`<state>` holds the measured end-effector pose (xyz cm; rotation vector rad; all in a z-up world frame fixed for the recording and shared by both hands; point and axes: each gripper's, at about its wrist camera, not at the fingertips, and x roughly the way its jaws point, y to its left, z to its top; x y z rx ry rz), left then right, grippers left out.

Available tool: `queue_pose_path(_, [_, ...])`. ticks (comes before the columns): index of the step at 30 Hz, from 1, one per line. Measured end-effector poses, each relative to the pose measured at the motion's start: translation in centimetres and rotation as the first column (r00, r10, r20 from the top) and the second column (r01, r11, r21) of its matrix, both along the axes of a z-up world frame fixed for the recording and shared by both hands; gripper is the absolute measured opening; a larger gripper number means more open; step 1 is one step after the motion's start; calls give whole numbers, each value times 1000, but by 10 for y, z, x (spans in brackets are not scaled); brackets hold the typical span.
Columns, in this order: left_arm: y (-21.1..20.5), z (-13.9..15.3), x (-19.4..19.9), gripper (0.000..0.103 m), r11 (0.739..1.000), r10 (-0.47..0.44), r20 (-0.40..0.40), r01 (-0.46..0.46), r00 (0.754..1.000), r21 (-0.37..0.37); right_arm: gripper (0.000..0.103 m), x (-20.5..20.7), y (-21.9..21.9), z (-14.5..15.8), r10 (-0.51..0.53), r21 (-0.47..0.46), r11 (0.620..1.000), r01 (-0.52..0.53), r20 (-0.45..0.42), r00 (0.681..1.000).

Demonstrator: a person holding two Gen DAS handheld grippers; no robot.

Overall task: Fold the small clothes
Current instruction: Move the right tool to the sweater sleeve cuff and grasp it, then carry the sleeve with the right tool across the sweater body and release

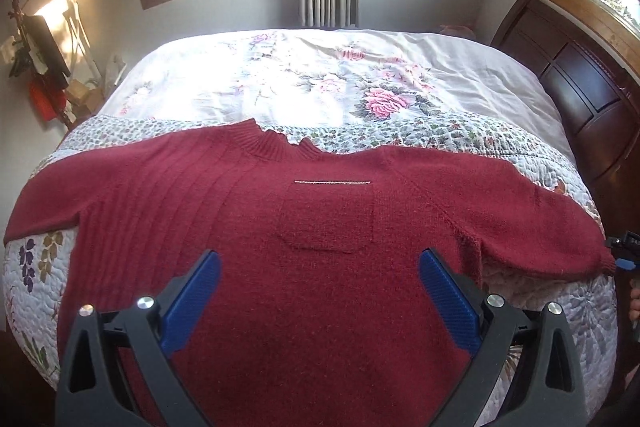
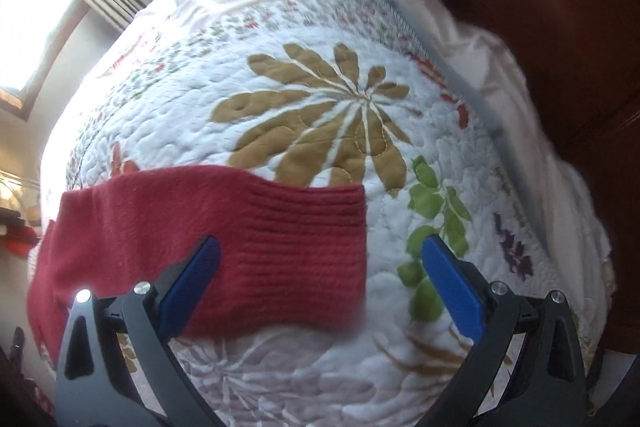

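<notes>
The red knit sweater (image 1: 320, 227) lies flat across the quilt's (image 2: 320, 75) near edge, its sleeve cuff (image 2: 312, 251) between the right gripper's (image 2: 320, 259) spread fingers, nearer than the likewise spread left gripper (image 1: 320, 267).

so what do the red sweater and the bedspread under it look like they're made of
The red sweater looks like a soft, matte wool-type knit: ribbed collar and cuff, fuzzy surface. The bedspread looks like quilted cotton: puffy stitched lines and floral patches, though the fibre is uncertain.
</notes>
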<state>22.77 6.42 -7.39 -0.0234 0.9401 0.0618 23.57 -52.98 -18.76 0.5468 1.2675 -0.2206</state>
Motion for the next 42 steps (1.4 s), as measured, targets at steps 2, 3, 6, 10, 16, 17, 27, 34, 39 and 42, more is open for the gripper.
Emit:
queue_pose_path(2, [3,-3,1,99,1000,8,-5,-8,1000,18,96,0,-10,-5,-15,41,999,14,9,1000])
queue_pose_path(3, [5,-5,1,99,1000,13,-8,-13,1000,26,92,1,-12,-8,-15,55,998,15,10,1000])
queue_pose_path(6, [13,-7,1,99,999,29,-15,-28,999,34,62,1,-15,-6,-19,80,997,16,37,999])
queue_pose_path(10, [25,-11,1,99,999,40,-30,-39,999,37,11,3,-10,6,17,79,997,-22,63,998])
queue_pose_path(16, [53,-14,-2,99,998,55,-37,-53,998,46,10,7,24,63,50,26,998,-56,183,982])
queue_pose_path(17, [59,-14,-1,99,997,61,-38,-60,997,46,10,13,38,74,83,10,996,-87,200,976])
queue_pose_path(27, [125,-17,-8,99,992,128,-59,-127,990,17,10,69,266,135,539,-149,842,-519,274,796])
queue_pose_path(34, [161,-20,-17,99,982,190,-65,-189,980,17,10,83,406,128,672,-23,706,-708,335,660])
queue_pose_path(39, [167,-23,-18,99,981,192,-73,-191,979,15,21,89,455,90,730,44,643,-764,264,630])
queue_pose_path(42, [162,-24,-15,99,985,172,-83,-172,982,4,30,88,450,69,710,146,645,-750,246,660])
